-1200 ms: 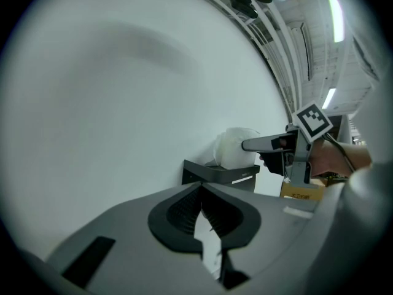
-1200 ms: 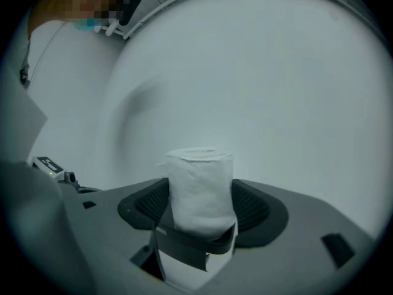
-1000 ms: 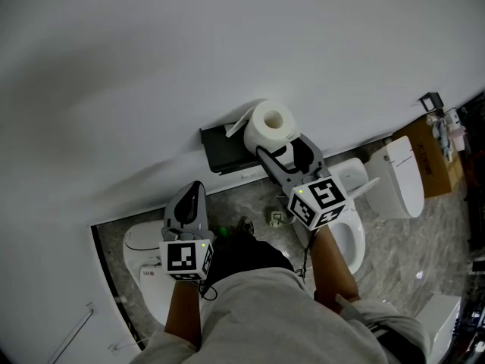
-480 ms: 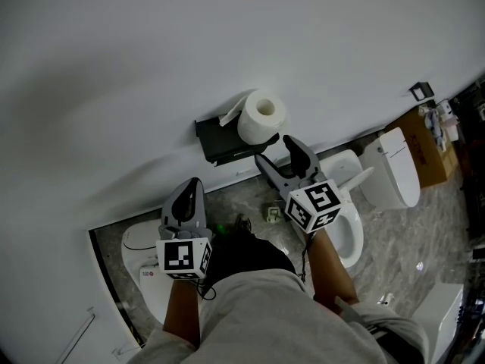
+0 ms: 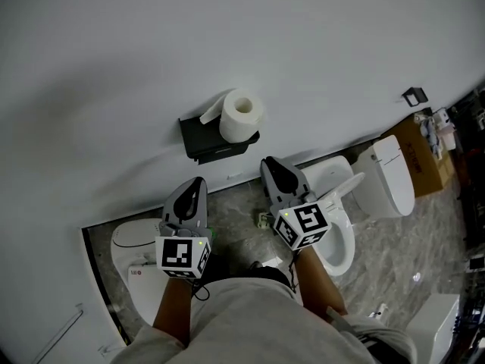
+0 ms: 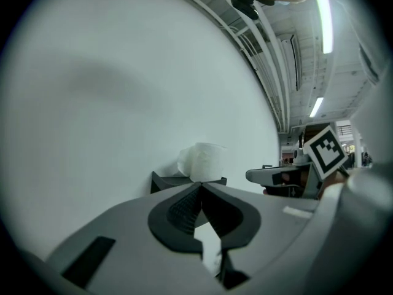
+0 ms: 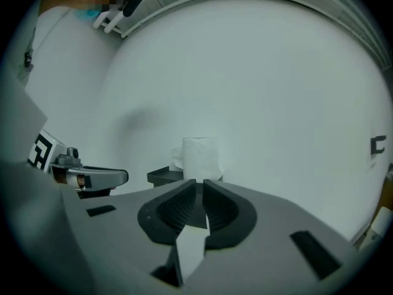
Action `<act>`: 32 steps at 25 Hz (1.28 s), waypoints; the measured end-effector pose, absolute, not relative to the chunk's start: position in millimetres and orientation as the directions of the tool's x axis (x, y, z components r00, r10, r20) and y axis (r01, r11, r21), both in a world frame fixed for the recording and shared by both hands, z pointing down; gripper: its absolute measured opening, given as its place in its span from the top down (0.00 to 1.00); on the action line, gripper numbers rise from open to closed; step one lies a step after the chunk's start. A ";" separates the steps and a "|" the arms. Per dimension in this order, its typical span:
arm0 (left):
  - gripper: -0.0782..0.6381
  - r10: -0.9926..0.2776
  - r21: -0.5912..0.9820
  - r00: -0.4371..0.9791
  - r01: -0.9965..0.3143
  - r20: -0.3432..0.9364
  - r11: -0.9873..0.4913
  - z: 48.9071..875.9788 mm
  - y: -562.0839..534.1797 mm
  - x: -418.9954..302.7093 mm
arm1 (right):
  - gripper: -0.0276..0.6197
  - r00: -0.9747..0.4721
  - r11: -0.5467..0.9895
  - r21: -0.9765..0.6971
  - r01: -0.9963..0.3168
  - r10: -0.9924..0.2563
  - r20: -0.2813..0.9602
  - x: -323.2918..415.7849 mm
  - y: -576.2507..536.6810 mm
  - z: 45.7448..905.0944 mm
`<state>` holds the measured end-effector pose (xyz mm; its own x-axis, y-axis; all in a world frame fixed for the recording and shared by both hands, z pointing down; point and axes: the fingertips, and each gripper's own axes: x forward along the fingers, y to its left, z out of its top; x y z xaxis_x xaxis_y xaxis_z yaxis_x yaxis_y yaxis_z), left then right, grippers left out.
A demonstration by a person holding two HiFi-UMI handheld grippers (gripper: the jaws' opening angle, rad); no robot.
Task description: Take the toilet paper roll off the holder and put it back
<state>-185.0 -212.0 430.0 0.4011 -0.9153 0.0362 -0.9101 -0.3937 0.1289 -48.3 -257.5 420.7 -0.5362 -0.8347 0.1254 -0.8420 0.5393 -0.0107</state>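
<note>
The white toilet paper roll stands on the black wall holder, a loose end hanging to its left. My right gripper is below and slightly right of the roll, clear of it; its jaws are closing, almost together, with nothing between them. My left gripper is lower left of the holder, jaws together and empty. The right gripper view has the roll straight ahead beyond the tips. In the left gripper view the roll and holder sit past the meeting tips.
A plain white wall fills the background. Below it, one white toilet is at the left and another under my right arm, with a third further right. A cardboard box stands at the far right.
My right gripper has drawn back down from the roll, and its wide-open jaws have come together. The roll stays on the holder. The left gripper has hardly moved.
</note>
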 end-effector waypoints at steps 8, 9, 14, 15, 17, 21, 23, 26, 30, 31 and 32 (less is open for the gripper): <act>0.88 -0.924 0.127 0.381 -0.918 0.026 -0.375 412.4 -196.3 -124.4 | 0.95 -0.600 0.605 0.042 -0.795 -0.795 0.089 -16.2 -220.0 406.9; 0.88 -0.925 0.127 0.379 -0.919 0.030 -0.373 412.2 -191.4 -116.7 | 0.95 -0.600 0.604 0.039 -0.796 -0.796 0.081 -9.5 -214.9 404.7; 0.88 -0.936 0.104 0.350 -0.933 0.033 -0.345 404.0 -162.9 -91.0 | 0.95 -0.606 0.608 0.047 -0.793 -0.794 0.050 14.2 -194.2 396.1; 0.88 -0.939 0.097 0.342 -0.936 0.031 -0.338 401.3 -157.2 -87.6 | 0.95 -0.611 0.613 0.048 -0.789 -0.790 0.042 16.9 -190.1 392.9; 0.88 -0.944 0.083 0.328 -0.942 0.025 -0.325 395.4 -145.6 -81.6 | 0.95 -0.626 0.626 0.045 -0.779 -0.780 0.021 22.1 -181.2 385.8; 0.88 -0.956 0.055 0.294 -0.954 0.002 -0.294 382.6 -121.0 -71.2 | 0.95 -0.642 0.640 0.065 -0.766 -0.766 -0.031 37.6 -160.2 367.6; 0.88 -0.962 0.049 0.273 -0.961 -0.006 -0.273 377.5 -109.2 -66.4 | 0.95 -0.646 0.641 0.083 -0.763 -0.761 -0.058 48.2 -148.7 354.8; 0.88 -0.969 0.034 0.247 -0.968 -0.022 -0.247 368.4 -92.6 -55.9 | 0.95 -0.653 0.646 0.098 -0.757 -0.751 -0.101 64.1 -130.0 336.9; 0.88 -0.970 0.032 0.241 -0.970 -0.037 -0.242 362.3 -73.1 -39.4 | 0.95 -0.652 0.645 0.100 -0.758 -0.746 -0.133 82.0 -106.7 328.2; 0.88 -0.972 0.034 0.233 -0.972 -0.037 -0.234 362.1 -69.3 -37.2 | 0.95 -0.652 0.645 0.093 -0.758 -0.746 -0.136 85.3 -102.3 327.5; 0.88 -0.974 0.033 0.224 -0.974 -0.037 -0.225 361.7 -65.8 -36.0 | 0.95 -0.652 0.647 0.084 -0.758 -0.746 -0.137 87.8 -98.6 327.1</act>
<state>-36.0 -65.8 361.7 0.2240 -0.9739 -0.0365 -0.9738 -0.2252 0.0330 87.8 -98.6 327.1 -0.6516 -0.7461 -0.1368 -0.7581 0.6467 0.0844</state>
